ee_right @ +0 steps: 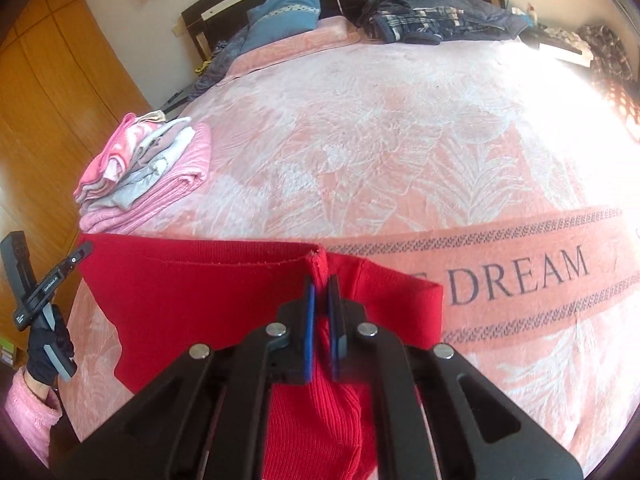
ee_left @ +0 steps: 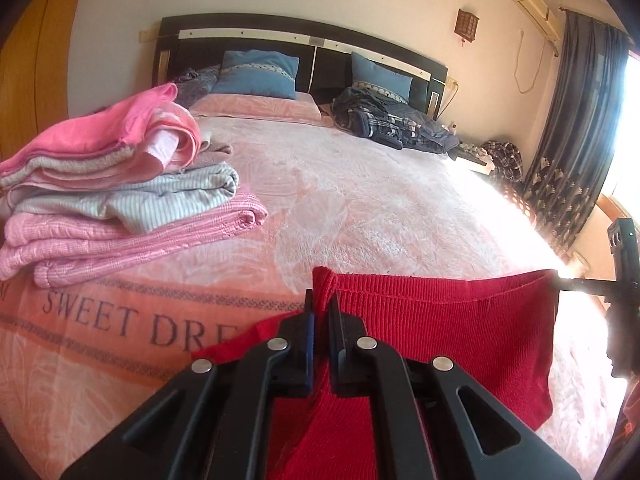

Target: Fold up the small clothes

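Over the bed's [ee_right: 400, 128] foot edge, the red knit garment [ee_left: 460, 332] is held stretched: the left gripper [ee_left: 321, 312] is clamped on one top corner, the right gripper [ee_right: 321, 300] on the other. Tension should be kept even as it is lowered flat.

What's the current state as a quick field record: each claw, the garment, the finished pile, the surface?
left claw: shut on one top corner of the red knit garment
right claw: shut on the opposite top corner
garment state: top edge stretched between both claws, body hanging toward the bedspread
folded pile: pink and grey pieces stacked on the left side of the bed
surface: pink bedspread with lettering
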The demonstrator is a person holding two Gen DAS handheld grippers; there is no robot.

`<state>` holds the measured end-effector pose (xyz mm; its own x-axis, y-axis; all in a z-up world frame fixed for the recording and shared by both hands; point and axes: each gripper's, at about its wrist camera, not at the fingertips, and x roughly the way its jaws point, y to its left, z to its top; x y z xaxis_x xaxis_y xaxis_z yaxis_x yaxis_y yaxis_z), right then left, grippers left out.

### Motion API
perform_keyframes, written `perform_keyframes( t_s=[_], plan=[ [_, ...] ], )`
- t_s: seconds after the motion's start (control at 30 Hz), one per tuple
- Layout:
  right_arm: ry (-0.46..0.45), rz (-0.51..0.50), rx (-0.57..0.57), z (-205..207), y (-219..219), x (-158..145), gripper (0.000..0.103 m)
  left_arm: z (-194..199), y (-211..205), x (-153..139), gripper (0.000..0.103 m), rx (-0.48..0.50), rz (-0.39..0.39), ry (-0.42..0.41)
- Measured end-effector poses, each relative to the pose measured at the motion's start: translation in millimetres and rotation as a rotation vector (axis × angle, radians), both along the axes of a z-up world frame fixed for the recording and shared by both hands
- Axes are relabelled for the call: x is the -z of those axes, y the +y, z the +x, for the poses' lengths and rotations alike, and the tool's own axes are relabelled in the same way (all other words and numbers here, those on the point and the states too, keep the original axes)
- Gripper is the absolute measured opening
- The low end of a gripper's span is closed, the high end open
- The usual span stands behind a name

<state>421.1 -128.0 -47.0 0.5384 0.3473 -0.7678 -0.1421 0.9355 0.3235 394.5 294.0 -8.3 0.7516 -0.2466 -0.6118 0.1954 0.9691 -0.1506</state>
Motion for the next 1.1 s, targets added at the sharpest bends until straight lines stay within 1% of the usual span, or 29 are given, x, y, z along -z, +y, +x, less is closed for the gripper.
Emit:
perform_keyframes(
  t_s=[0.1, 0.17, 0.27, 0.37, 0.4, 0.43, 0.47, 0.5, 0.53, 0.57, 0.63, 0.67, 0.7, 0.73, 0.8, 0.87, 0.9, 0.93, 0.97, 1.03, 1.1],
  plan=[
    [0.031, -0.025, 0.03, 40.7, 6.3, 26.0, 0.004, 38.3, 0.8, 28.6, 0.005, -0.021, 0.022, 0.059],
    [0.068, -0.078, 0.036, 59.0, 15.6, 50.6, 0.004, 57.3, 2.1, 55.9, 0.005, -0.042, 0.045, 0.113],
    [0.129, -0.13, 0.042, 72.5, 23.1, 86.2, 0.004, 73.9, 3.6, 91.9, 0.005, -0.056, 0.077, 0.182],
    [0.159, -0.152, 0.057, 74.7, 24.7, 107.9, 0.005, 81.4, -0.1, 116.1, 0.006, -0.051, 0.125, 0.227],
    [0.169, -0.157, 0.064, 74.6, 24.4, 112.6, 0.01, 83.9, -0.2, 121.6, 0.007, -0.052, 0.131, 0.241],
    [0.173, -0.166, 0.073, 74.6, 22.9, 115.8, 0.015, 85.5, 0.5, 125.2, 0.01, -0.061, 0.135, 0.252],
    [0.169, -0.167, 0.081, 74.1, 21.2, 117.0, 0.026, 87.2, 3.0, 126.9, 0.01, -0.072, 0.128, 0.256],
    [0.162, -0.167, 0.09, 71.6, 19.1, 115.3, 0.029, 86.8, 5.4, 125.9, 0.01, -0.086, 0.119, 0.25],
    [0.154, -0.158, 0.099, 68.8, 15.8, 113.1, 0.03, 85.6, 9.0, 122.2, 0.011, -0.116, 0.122, 0.233],
    [0.145, -0.148, 0.105, 64.8, 12.6, 109.0, 0.03, 82.0, 14.6, 115.8, 0.011, -0.143, 0.12, 0.208],
    [0.113, -0.123, 0.111, 51.0, 4.7, 95.7, 0.031, 70.7, 30.8, 98.8, 0.011, -0.214, 0.09, 0.143],
    [0.096, -0.098, 0.108, 41.5, 0.2, 88.0, 0.031, 63.0, 39.8, 90.9, 0.011, -0.241, 0.06, 0.125],
    [0.087, -0.081, 0.107, 30.4, -4.5, 81.0, 0.031, 55.0, 49.5, 83.6, 0.011, -0.242, 0.016, 0.118],
    [0.083, -0.059, 0.1, 16.6, -9.6, 75.5, 0.032, 45.0, 54.8, 78.5, 0.012, -0.221, -0.02, 0.121],
    [0.102, -0.021, 0.064, -15.2, -17.4, 71.0, 0.035, 17.5, 55.9, 75.0, 0.013, -0.179, -0.011, 0.146],
    [0.126, -0.034, 0.023, -51.6, -21.3, 72.2, 0.036, -17.0, 50.7, 78.3, 0.017, -0.104, -0.004, 0.174],
    [0.136, -0.05, 0.0, -69.5, -22.3, 75.3, 0.038, -35.0, 47.7, 81.3, 0.02, -0.083, 0.022, 0.188],
    [0.152, -0.066, -0.014, -85.2, -23.5, 79.6, 0.039, -51.9, 43.8, 85.7, 0.021, -0.07, 0.055, 0.207],
    [0.172, -0.071, -0.027, -100.1, -24.6, 85.4, 0.042, -66.1, 40.5, 90.0, 0.021, -0.052, 0.057, 0.218],
    [0.213, -0.059, -0.045, -123.0, -26.1, 98.7, 0.042, -91.5, 35.8, 96.6, 0.022, -0.031, 0.03, 0.235],
    [0.233, -0.047, -0.052, -135.2, -24.9, 109.9, 0.042, -108.2, 29.3, 99.9, 0.023, -0.016, 0.004, 0.241]
  ],
)
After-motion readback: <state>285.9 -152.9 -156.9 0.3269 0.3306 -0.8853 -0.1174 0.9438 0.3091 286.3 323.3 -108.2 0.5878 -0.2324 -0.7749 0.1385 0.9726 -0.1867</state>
